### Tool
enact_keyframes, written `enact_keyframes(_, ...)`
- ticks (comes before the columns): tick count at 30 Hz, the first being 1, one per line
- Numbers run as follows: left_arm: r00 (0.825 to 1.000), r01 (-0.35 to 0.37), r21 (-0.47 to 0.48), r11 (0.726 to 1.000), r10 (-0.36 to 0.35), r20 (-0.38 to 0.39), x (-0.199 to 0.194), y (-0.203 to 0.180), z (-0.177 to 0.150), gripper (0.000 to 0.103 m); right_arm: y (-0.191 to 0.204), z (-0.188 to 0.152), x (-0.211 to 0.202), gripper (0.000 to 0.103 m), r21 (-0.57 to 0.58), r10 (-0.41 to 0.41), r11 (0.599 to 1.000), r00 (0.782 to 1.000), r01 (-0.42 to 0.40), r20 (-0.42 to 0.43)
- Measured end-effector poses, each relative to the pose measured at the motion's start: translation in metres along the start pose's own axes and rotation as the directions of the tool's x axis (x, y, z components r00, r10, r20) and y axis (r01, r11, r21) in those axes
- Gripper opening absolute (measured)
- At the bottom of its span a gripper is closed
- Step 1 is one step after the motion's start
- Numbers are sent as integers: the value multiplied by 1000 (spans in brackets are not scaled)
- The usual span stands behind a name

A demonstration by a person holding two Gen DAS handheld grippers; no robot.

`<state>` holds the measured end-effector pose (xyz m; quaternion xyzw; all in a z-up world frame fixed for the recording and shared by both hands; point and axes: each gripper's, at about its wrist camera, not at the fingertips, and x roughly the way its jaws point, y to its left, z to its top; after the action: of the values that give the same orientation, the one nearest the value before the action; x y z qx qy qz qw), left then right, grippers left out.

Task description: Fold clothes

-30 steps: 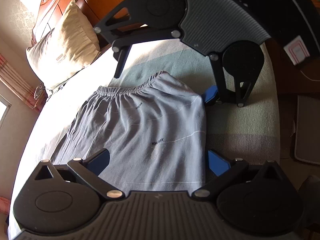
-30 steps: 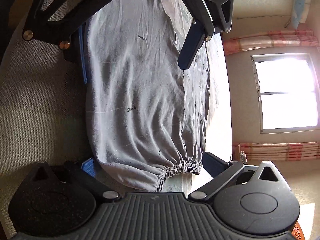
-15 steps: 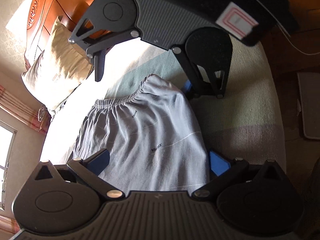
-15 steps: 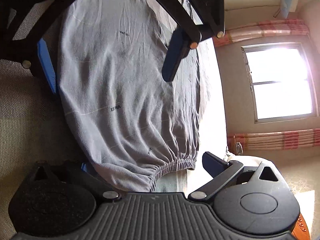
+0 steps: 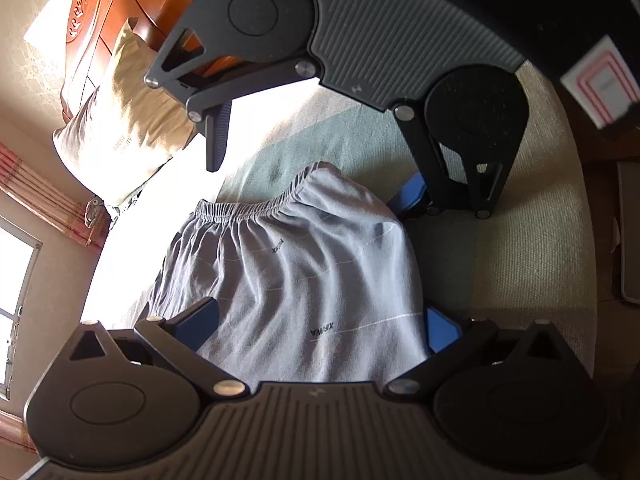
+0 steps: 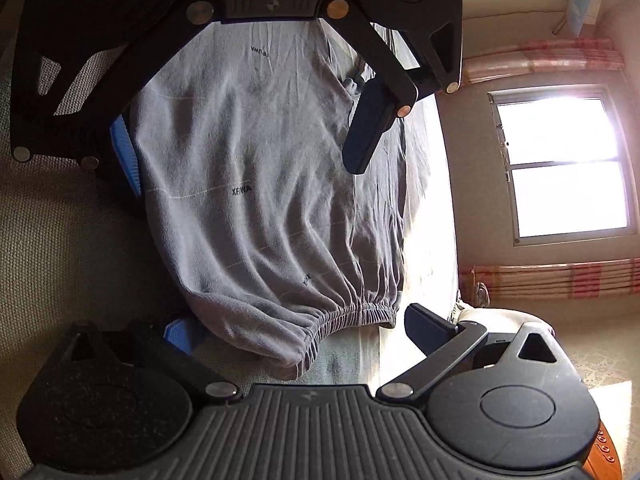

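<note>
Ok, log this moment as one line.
task: fold clothes | left tongs: open | right tongs: open | grey shorts: folded on bed

grey shorts point(image 6: 256, 200) bear small dark print, seemingly "xfiwa", repeated.

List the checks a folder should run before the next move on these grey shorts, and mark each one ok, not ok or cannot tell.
1. Left gripper open, jaws either side of the shorts' hem end: ok.
2. Right gripper open at the waistband: ok.
3. Shorts already folded in half lengthwise: ok.
4. Cloth smooth: not ok, wrinkles below the waistband.
5. Bedspread has room beside the shorts: ok.
6. Lower fingers under the cloth or merely beside it: cannot tell.
</note>
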<state>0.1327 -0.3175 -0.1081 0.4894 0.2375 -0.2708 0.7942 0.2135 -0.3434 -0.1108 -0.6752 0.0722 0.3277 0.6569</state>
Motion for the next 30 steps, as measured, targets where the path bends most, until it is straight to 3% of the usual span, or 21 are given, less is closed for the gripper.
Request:
enact_keyframes(8, 998, -67, -55, 996, 68, 19, -3, 12, 2, 103, 9, 5, -3, 103, -115, -19, 993, 993, 33, 115)
enact_keyframes(17, 999, -32, -91, 995, 34, 14, -15, 13, -8, 102, 5, 3, 3, 103, -270, 55, 963, 964, 19, 261)
enact_keyframes(22, 999, -7, -105, 994, 2, -41, -25, 1, -24, 102, 3, 12, 8, 103, -263, 57, 965, 958, 20, 281)
enact_keyframes(30, 994, -30, -122, 992, 16, -109, -42, 6, -52, 103, -3, 31, 17, 103, -202, 51, 979, 957, 8, 285)
